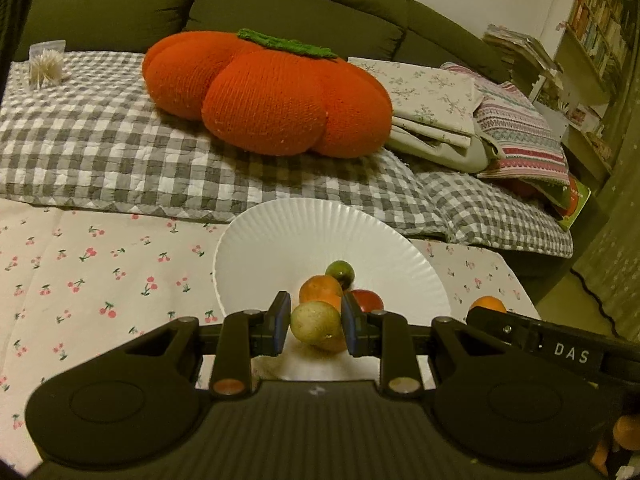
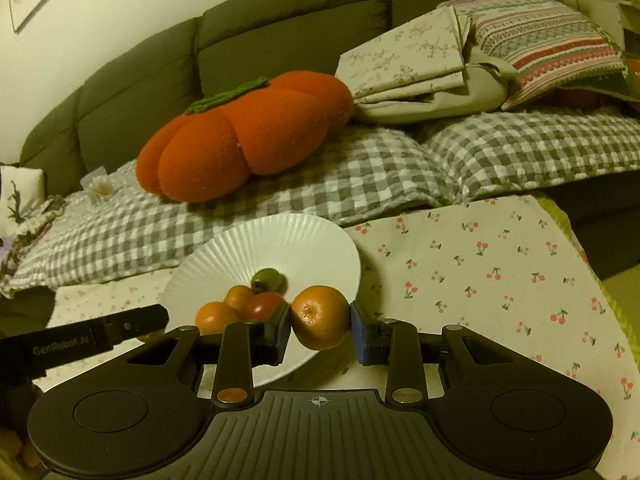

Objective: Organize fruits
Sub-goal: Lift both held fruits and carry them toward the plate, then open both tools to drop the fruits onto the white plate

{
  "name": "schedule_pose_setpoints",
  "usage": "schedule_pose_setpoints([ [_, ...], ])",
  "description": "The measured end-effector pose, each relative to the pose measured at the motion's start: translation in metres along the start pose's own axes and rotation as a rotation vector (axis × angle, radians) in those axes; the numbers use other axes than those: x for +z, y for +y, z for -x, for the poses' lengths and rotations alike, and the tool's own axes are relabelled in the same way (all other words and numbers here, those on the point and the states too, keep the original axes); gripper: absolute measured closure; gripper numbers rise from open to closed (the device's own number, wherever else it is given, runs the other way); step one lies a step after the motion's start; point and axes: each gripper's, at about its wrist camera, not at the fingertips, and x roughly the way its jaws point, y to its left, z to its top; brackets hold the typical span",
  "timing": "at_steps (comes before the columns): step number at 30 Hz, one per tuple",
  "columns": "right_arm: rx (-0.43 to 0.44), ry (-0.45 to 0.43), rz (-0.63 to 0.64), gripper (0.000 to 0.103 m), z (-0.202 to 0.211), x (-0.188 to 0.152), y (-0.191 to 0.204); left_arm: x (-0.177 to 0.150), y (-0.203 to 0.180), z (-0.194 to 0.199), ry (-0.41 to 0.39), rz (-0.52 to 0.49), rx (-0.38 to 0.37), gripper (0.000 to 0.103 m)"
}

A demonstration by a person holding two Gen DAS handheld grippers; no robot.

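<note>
A white ribbed plate (image 1: pixel 280 248) sits on the cherry-print cloth and also shows in the right wrist view (image 2: pixel 288 240). On it lie a green fruit (image 1: pixel 340 273), an orange (image 1: pixel 320 289) and a red fruit (image 1: pixel 369 300). My left gripper (image 1: pixel 315 326) is shut on a yellow-green fruit (image 1: pixel 314 323) over the plate's near part. My right gripper (image 2: pixel 320 318) is shut on an orange (image 2: pixel 320 316) at the plate's right rim. That orange shows at the right in the left wrist view (image 1: pixel 488 304).
A cherry-print cloth (image 2: pixel 480 280) covers the table. Behind it a green sofa (image 1: pixel 280 4) holds a grey checked quilt (image 1: pixel 100 136), an orange pumpkin cushion (image 1: pixel 268 96) and folded linens (image 1: pixel 460 112). A jar of toothpicks (image 1: pixel 46 65) stands far left. Bookshelves (image 1: pixel 600 32) stand at the right.
</note>
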Motion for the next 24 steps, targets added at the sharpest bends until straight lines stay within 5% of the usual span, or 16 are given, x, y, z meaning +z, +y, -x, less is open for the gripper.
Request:
schedule_pose_setpoints([
  [24, 0.008, 0.034, 0.189, 0.072, -0.060, 0.001, 0.021, 0.002, 0.028, -0.044, 0.014, 0.078, 0.000, 0.077],
])
